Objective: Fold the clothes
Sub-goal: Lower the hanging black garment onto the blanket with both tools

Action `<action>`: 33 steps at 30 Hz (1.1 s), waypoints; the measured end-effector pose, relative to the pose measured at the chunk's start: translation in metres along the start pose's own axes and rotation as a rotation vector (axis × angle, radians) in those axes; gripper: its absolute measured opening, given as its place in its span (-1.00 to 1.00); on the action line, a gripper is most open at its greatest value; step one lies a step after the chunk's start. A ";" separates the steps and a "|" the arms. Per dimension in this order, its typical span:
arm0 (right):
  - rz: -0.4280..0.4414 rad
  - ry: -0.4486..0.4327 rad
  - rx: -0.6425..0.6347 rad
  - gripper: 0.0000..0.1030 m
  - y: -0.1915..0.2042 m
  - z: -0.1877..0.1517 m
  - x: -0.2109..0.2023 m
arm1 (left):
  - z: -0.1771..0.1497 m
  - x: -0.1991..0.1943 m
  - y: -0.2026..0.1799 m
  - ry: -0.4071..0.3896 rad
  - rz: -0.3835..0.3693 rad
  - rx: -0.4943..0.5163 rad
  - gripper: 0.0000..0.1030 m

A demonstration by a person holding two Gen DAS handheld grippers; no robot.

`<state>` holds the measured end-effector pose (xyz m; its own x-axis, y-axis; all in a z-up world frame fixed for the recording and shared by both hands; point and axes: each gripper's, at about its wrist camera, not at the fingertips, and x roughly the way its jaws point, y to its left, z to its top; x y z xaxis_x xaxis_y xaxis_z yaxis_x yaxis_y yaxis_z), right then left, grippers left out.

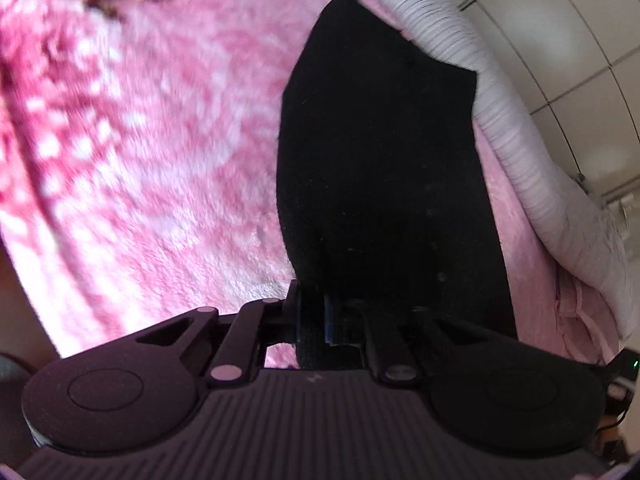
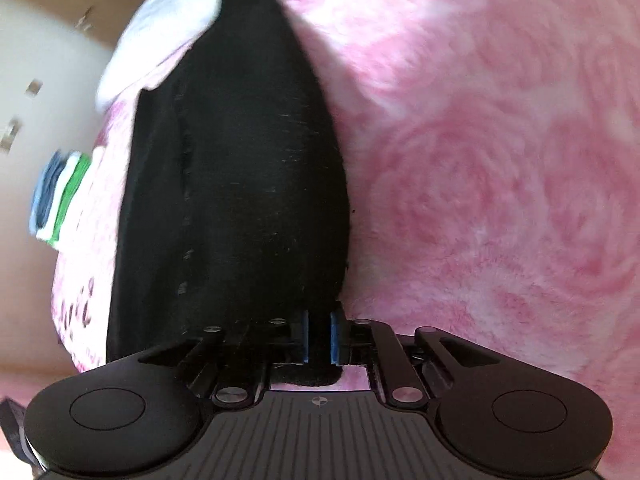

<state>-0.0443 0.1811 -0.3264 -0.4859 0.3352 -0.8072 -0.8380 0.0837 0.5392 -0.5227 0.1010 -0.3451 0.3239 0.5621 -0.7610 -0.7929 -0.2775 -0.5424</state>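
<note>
Carrying surface: a pink fleece blanket (image 1: 152, 152) with a paler rose-like pattern covered everything the clothes lay on; in the right wrist view the same blanket (image 2: 500, 168) filled the right-hand side.
Task item: a black garment (image 1: 380, 168) lay flat on the blanket, close to one long edge of it — the edge along which a white ribbed cloth (image 1: 516, 152) was bunched.
Garment, right wrist view: the black garment (image 2: 240, 168) ran lengthwise away from the camera, with a folded layer showing as a second edge along its left side.
Left gripper: the left gripper (image 1: 320, 320) had its fingers drawn together on the near end of the black garment; dark fabric filled the narrow gap between them.
Right gripper: the right gripper (image 2: 319, 336) was clamped on the near end too — its blue pads (image 2: 335, 336) pressed in on a strip of black fabric from both sides.
Blanket edge, right wrist view: a white cloth (image 2: 160, 40) lay at the far end of the garment, touching its tip.
Other clothes: a small stack of folded items (image 2: 56, 196) in blue, white and green sat at the blanket's left edge, apart from the black garment.
Beyond the blanket: pale floor tiles (image 1: 568, 48) showed past the white ribbed cloth.
Sharpness: the far blanket was blurred in the left wrist view.
</note>
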 end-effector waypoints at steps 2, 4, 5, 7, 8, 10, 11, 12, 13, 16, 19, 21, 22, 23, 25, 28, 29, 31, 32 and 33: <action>-0.002 0.018 -0.020 -0.86 0.003 -0.007 -0.013 | -0.007 -0.011 -0.001 0.014 0.015 0.029 -0.86; -0.018 0.045 -0.029 -0.86 0.001 -0.018 -0.021 | -0.020 -0.018 0.002 0.044 0.033 0.056 -0.86; -0.028 0.061 -0.029 -0.86 -0.002 -0.025 -0.023 | -0.027 -0.021 0.004 0.061 0.045 0.062 -0.86; -0.051 0.099 -0.008 -0.86 -0.010 -0.042 -0.025 | -0.043 -0.022 0.010 0.090 0.074 0.075 -0.85; -0.063 0.114 -0.005 -0.86 -0.013 -0.049 -0.025 | -0.049 -0.020 0.011 0.105 0.095 0.089 -0.83; -0.099 0.131 -0.005 -0.84 -0.018 -0.061 -0.023 | -0.058 -0.016 0.012 0.127 0.140 0.116 -0.77; -0.115 0.137 -0.006 -0.80 -0.019 -0.065 -0.022 | -0.057 -0.017 0.010 0.128 0.157 0.125 -0.64; -0.128 0.156 0.002 -0.67 -0.021 -0.065 -0.020 | -0.053 -0.020 0.007 0.133 0.189 0.131 -0.56; -0.144 0.181 0.009 -0.45 -0.021 -0.063 -0.021 | -0.048 -0.023 0.003 0.135 0.233 0.140 -0.40; -0.278 0.217 -0.049 -0.05 -0.011 -0.048 -0.030 | -0.034 -0.042 -0.007 0.085 0.354 0.208 -0.46; -0.440 0.170 -0.160 -0.05 0.006 -0.031 -0.040 | -0.021 -0.052 -0.022 0.029 0.377 0.311 -0.56; -0.423 0.062 -0.272 -0.05 0.024 -0.021 -0.044 | -0.016 -0.043 -0.040 0.013 0.355 0.407 -0.66; -0.412 0.007 -0.328 -0.05 0.033 -0.017 -0.045 | -0.015 -0.033 -0.051 0.014 0.341 0.465 -0.70; -0.394 -0.034 -0.383 -0.05 0.043 -0.015 -0.042 | -0.015 -0.020 -0.061 0.017 0.326 0.510 -0.72; -0.346 -0.087 -0.508 -0.05 0.063 -0.013 -0.027 | -0.014 0.008 -0.076 0.025 0.297 0.570 -0.77; -0.318 -0.123 -0.642 -0.06 0.082 -0.013 -0.003 | -0.005 0.035 -0.087 0.029 0.282 0.567 -0.84; -0.303 -0.125 -0.653 -0.06 0.086 -0.009 0.003 | -0.001 0.040 -0.089 0.019 0.278 0.564 -0.84; -0.268 -0.138 -0.653 -0.06 0.090 -0.001 0.010 | 0.010 0.047 -0.093 0.002 0.273 0.568 -0.84; -0.261 -0.141 -0.657 -0.06 0.091 0.007 0.014 | 0.015 0.052 -0.094 -0.002 0.277 0.576 -0.84; -0.255 -0.144 -0.662 -0.06 0.093 0.014 0.019 | 0.021 0.057 -0.095 -0.007 0.280 0.584 -0.84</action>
<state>-0.1276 0.2086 -0.2879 -0.2563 0.5051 -0.8241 -0.9177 -0.3948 0.0434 -0.4393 0.1761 -0.3294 0.0621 0.5353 -0.8424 -0.9978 0.0538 -0.0394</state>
